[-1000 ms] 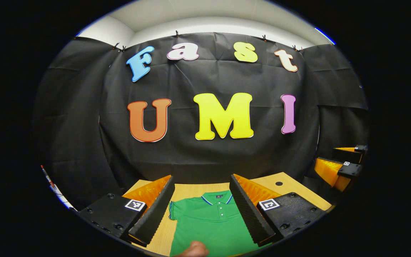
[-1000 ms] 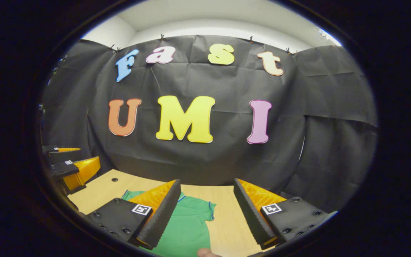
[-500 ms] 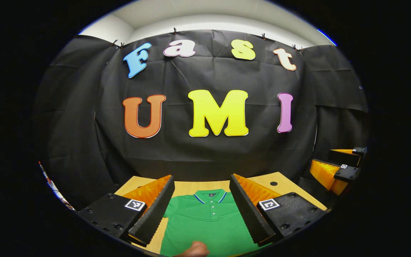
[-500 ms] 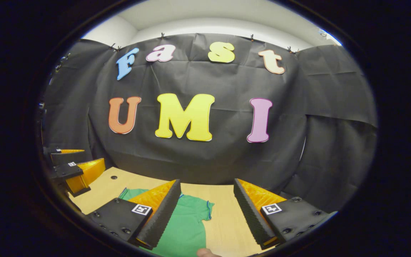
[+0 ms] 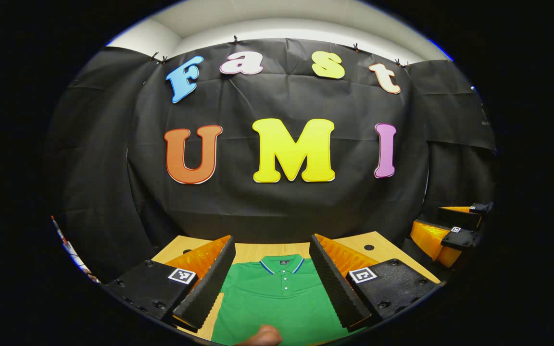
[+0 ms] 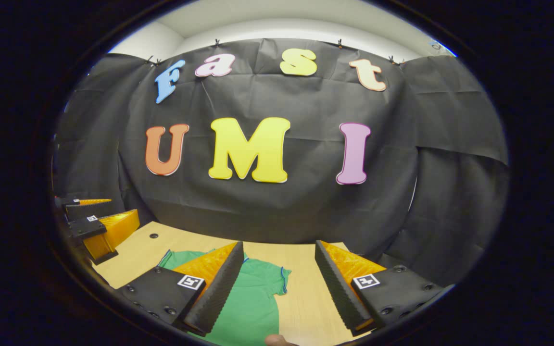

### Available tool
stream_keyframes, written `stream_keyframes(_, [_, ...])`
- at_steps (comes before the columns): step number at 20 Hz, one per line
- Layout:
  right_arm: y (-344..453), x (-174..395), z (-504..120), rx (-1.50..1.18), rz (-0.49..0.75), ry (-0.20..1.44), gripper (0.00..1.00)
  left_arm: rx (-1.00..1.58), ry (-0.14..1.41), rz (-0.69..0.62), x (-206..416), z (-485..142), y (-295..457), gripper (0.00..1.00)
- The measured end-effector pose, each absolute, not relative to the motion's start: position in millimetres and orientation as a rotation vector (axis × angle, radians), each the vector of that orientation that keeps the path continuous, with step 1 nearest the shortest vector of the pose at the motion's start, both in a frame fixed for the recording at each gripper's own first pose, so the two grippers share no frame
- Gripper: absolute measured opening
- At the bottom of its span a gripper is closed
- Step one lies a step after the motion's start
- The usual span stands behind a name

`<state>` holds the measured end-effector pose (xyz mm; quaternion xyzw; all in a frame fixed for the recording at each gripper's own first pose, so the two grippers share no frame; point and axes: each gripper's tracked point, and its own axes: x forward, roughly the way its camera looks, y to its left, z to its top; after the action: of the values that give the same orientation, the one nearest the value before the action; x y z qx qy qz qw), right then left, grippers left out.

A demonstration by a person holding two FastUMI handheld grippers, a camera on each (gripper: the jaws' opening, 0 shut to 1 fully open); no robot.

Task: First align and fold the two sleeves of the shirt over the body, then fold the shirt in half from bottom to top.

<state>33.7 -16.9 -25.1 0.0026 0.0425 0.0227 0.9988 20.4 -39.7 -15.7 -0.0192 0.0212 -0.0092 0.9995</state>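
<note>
So the left gripper (image 5: 272, 283) is spread wide with nothing between its fingers, hanging above the table (image 5: 378, 242) and not touching anything. Right past its tips lies the shirt (image 5: 282, 300), a green polo spread flat on the wood, collar (image 5: 281, 264) toward the black back wall (image 5: 277, 206) and hem toward the camera, so its long axis runs front to back. Buttons face up. A bit of a hand (image 5: 262, 336) peeks in at the bottom edge over the shirt.

Off to the right in the left gripper view you can see the right gripper (image 5: 450, 230), also up in the air, beside the table's right edge.

From the right gripper view, the right gripper (image 6: 279, 288) is wide open too, empty, above bare wood. The shirt (image 6: 253, 307) sits under and beside its left finger, with one short sleeve (image 6: 272, 278) sticking out to the side, still unfolded. There's open table to the right of that sleeve, and more bare wood behind the collar up to the wall. The left gripper (image 6: 99, 226) hangs at the far left, well apart from the shirt
</note>
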Motion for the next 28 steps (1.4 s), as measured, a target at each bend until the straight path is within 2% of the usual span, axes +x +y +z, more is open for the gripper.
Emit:
stream_keyframes(8, [-14.8,89.2,-95.8,0.025,0.039,0.247,0.94,-0.027,0.080,-0.001,38.2,-38.1,-32.6,1.00])
stream_keyframes(21, [-28.0,239.9,-243.8,-0.024,-0.001,0.562,0.96,0.007,0.140,0.025,63.4,-65.1,-28.4,1.00])
stream_keyframes(28, [-40.0,291.9,-318.2,-0.041,-0.010,0.700,0.94,0.030,0.171,0.077,61.3,-76.1,-12.1,1.00])
